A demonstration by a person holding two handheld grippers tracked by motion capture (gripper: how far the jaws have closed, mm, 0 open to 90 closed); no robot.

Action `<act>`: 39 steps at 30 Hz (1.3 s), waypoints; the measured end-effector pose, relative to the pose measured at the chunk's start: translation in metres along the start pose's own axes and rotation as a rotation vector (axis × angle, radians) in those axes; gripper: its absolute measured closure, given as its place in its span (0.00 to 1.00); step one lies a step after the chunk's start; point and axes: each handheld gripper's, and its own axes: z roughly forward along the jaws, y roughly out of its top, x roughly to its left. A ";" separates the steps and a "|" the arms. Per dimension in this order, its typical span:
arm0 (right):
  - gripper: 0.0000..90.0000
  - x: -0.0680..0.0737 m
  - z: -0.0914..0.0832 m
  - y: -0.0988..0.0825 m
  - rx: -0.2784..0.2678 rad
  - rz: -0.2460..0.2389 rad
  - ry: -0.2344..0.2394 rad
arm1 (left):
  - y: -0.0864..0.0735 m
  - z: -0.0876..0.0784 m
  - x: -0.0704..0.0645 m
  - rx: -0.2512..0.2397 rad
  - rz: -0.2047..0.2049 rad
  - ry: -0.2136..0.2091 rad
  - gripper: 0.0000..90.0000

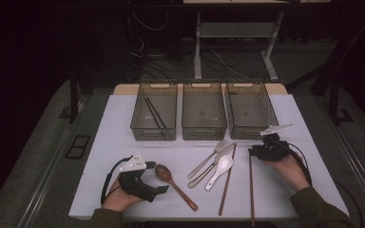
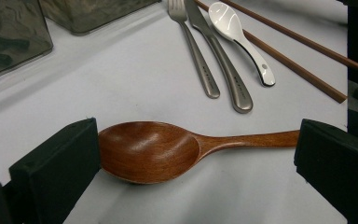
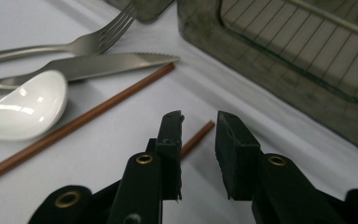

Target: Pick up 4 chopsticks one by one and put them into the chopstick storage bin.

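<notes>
A wooden spoon (image 1: 180,192) lies on the white table (image 1: 123,137) at the front left. My left gripper (image 1: 158,178) is open wide, and the spoon (image 2: 149,151) rests flat between its jaws. The bowl sits beside one pad (image 2: 60,158) and the handle reaches the other; I cannot tell if either touches. My right gripper (image 1: 255,151) is low at the far end of a brown chopstick (image 1: 250,190). Its jaws (image 3: 199,123) stand a little apart with nothing gripped. The chopstick tip (image 3: 199,134) shows just beyond them.
Three clear bins stand in a row at the back: left (image 1: 153,134), middle (image 1: 204,134), right (image 1: 247,134). Black chopsticks (image 1: 154,114) lie in the left one. A fork (image 1: 208,159), a knife (image 1: 217,163), a white spoon (image 1: 222,167) and a second chopstick (image 1: 227,180) lie mid-table.
</notes>
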 end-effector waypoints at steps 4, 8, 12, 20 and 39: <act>0.80 -0.001 0.008 0.006 0.011 0.025 -0.011 | 0.000 0.000 0.000 0.000 0.000 0.000 0.00; 0.82 0.000 0.014 0.006 0.040 0.019 -0.022 | 0.000 0.000 0.000 0.000 0.002 -0.001 0.00; 0.83 0.001 0.014 0.005 0.044 0.016 -0.030 | 0.000 0.000 0.000 0.000 0.002 -0.001 0.00; 0.87 0.003 0.016 0.006 0.044 0.004 -0.030 | 0.000 0.000 0.000 0.001 0.002 0.000 0.00; 0.93 0.004 0.018 0.008 0.044 -0.018 -0.029 | 0.000 0.000 0.000 0.002 0.003 0.000 0.00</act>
